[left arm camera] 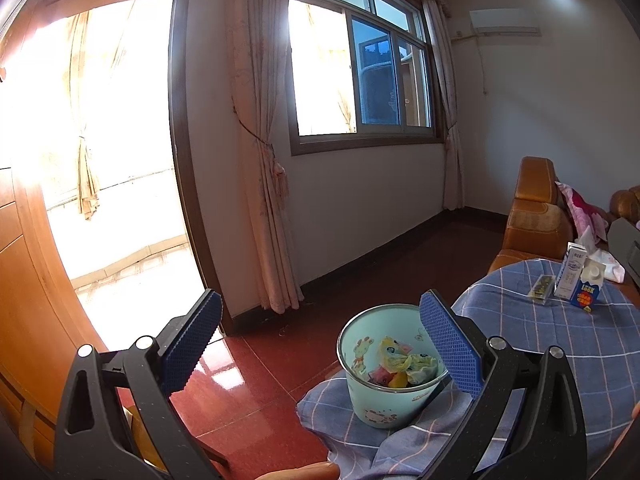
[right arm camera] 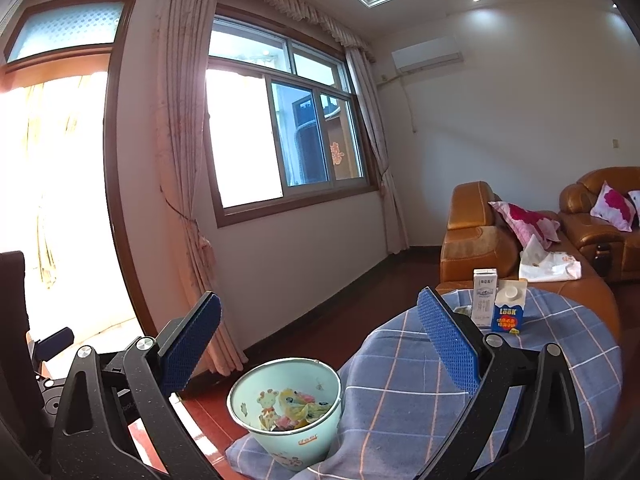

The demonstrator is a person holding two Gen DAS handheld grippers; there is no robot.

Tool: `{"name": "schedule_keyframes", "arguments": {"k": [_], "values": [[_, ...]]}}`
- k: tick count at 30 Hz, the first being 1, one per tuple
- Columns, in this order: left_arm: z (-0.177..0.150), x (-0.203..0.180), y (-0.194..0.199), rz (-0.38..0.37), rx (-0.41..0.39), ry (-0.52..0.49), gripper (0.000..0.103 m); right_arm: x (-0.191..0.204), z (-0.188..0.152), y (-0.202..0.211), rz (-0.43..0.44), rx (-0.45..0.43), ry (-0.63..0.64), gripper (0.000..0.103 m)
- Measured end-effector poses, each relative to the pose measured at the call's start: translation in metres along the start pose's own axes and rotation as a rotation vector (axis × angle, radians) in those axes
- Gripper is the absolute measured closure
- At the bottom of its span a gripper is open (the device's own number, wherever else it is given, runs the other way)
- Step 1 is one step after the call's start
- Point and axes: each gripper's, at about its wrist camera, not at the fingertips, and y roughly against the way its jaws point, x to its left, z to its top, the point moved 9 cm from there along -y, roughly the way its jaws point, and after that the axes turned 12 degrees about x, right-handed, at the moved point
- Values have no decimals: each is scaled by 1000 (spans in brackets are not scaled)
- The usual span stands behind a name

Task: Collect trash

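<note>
The trash bucket [right arm camera: 286, 408] already held wrappers, while both tongs, left [left arm camera: 320, 340] and right [right arm camera: 318, 340], gaped empty, so reaching the cartons [right arm camera: 498, 308] on the desk [right arm camera: 420, 380] seemingly came next.

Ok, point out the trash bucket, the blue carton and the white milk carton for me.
trash bucket [right arm camera: 298, 442], right wrist view, on its outer wall.
blue carton [right arm camera: 509, 314], right wrist view, on its front label.
white milk carton [left arm camera: 568, 276], left wrist view, on its front face.

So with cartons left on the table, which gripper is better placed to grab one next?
Probably right: both grippers are open and empty, but the cartons sit just beyond the right gripper, farther from the left gripper.
</note>
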Motion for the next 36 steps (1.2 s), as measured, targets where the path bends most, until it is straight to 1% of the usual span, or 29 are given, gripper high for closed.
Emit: {"name": "schedule_keyframes", "arguments": {"k": [13,16,18,20,23,25,28,31,36], "values": [[0,0,-1,7,-2,6,6,-1,0,0,-6,-3,2,6],[1,-1,0,23,-13,-4,6,-2,-1,-1,-11,2,1,6],[2,-3,0,19,-22,-12,6,-2,-2,-2,-12,5,2,6],[1,-5,-1,-2,-17,-11,6,-3,-3,-2,-17,5,4,6],[-4,-9,-6,-61,17,-7,6,-3,-3,-1,-19,5,2,6],[-7,-11,-9,-84,37,-5,6,-5,-4,0,-21,6,-1,6],[-7,-13,-10,-56,25,-34,7,-5,-3,-1,-23,9,-6,6],[-8,-15,-9,-71,25,-36,6,-7,-5,-4,-23,18,-10,6],[-7,-15,-9,-47,20,-46,6,-10,-9,-8,-27,35,-17,6]]}}
